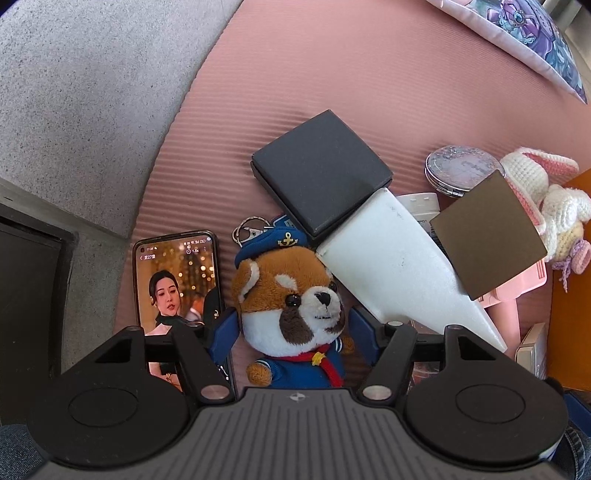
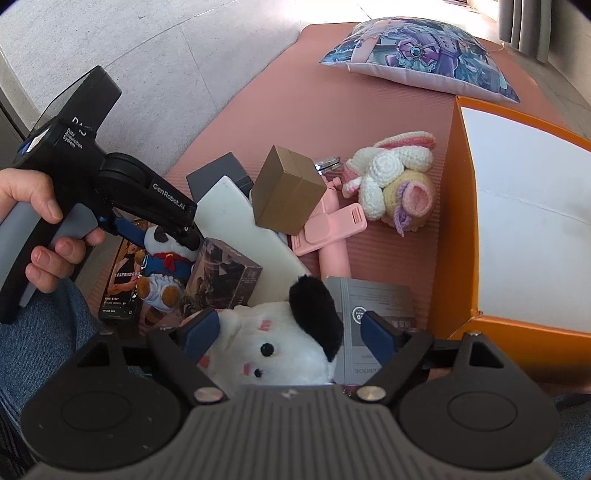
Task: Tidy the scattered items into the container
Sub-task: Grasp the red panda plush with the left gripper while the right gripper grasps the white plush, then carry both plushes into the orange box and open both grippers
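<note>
Pink mat on a grey floor, in daylight

The ribbed pink mat (image 2: 332, 92) covers the grey speckled floor (image 2: 166, 55); a printed cushion (image 2: 417, 55) lies at upper right, grey curtains (image 2: 532, 26) behind.

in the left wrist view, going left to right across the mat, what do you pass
phone → red panda plush between the left gripper fingers → white foam piece → brown box → crochet bunny
</note>
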